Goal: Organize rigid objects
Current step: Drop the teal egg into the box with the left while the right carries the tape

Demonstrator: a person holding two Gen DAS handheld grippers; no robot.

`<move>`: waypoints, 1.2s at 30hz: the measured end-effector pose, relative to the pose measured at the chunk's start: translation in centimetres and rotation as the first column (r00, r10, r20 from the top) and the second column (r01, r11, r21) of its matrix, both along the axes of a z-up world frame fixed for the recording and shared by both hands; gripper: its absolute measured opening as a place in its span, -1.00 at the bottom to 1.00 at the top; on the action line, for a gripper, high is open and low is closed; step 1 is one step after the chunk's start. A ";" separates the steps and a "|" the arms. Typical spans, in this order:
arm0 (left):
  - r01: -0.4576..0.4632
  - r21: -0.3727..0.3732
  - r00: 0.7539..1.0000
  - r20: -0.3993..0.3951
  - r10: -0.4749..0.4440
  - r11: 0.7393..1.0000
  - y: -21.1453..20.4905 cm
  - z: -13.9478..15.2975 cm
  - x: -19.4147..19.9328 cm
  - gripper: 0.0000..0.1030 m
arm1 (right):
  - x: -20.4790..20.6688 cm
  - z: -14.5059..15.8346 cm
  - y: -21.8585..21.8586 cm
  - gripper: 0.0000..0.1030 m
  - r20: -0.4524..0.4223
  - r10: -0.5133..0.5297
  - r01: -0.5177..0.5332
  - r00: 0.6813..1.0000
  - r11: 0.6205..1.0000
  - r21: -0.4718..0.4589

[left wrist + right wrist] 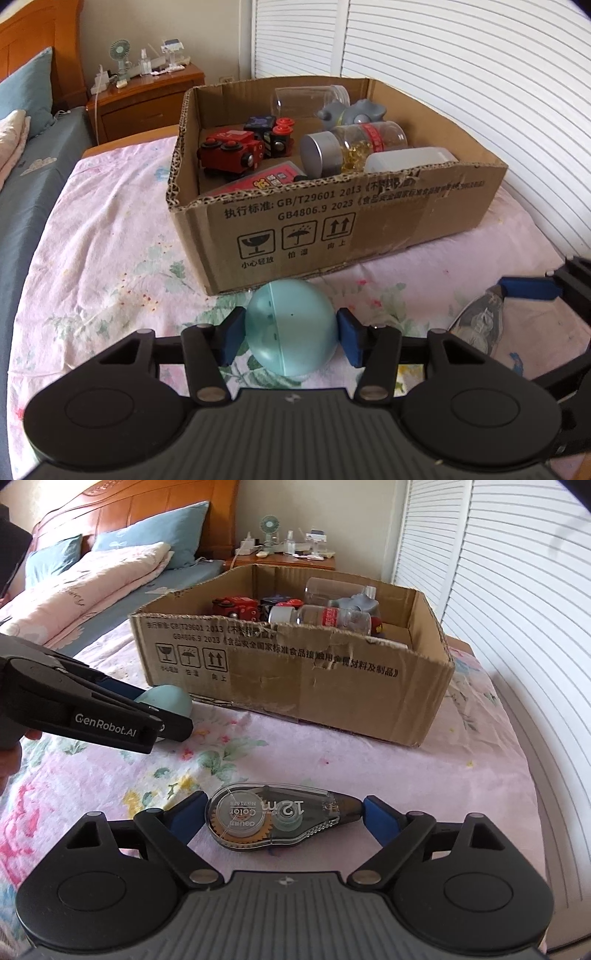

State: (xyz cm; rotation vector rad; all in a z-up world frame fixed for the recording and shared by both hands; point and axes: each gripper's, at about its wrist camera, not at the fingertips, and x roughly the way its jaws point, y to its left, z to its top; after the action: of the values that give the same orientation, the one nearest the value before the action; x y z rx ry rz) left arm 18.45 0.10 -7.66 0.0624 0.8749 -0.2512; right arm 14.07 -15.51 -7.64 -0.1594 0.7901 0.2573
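On bed | left tongs (291, 332) grip egg (291, 328) | right tongs (282, 818) clamp tape dispenser (280, 818)

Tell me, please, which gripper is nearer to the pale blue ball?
Left. The left gripper has its jaws on either side of the pale blue ball, pressing it; the right gripper sits off to its side, around the correction tape dispenser.

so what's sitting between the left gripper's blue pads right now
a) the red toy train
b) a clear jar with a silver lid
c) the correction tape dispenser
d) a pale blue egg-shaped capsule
d: in the left wrist view the left gripper has its pads closed on both sides of the pale blue capsule, on the bedspread in front of the cardboard box.
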 end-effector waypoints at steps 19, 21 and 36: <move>0.133 0.014 0.986 0.097 -0.133 0.991 0.5 8.3 -1.1 0.01 | -0.7 5.6 -2.1 0.80 0.040 0.140 -0.140 0.989 0.990 -0.015; 0.122 0.015 0.984 0.130 -0.123 0.992 0.3 9.0 -0.2 0.01 | -0.6 6.4 -2.2 0.80 0.059 0.143 -0.143 0.988 0.990 -0.012; -0.012 0.016 0.982 0.186 0.009 1.000 1.1 7.1 4.5 0.89 | 0.9 9.1 -2.6 0.80 0.107 0.119 -0.117 0.987 0.993 -0.017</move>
State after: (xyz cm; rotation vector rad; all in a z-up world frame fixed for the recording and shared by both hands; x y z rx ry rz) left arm 23.00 1.18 -0.54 0.0954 0.6910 -0.2244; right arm 15.00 -18.11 1.45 -0.2286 0.6755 0.3538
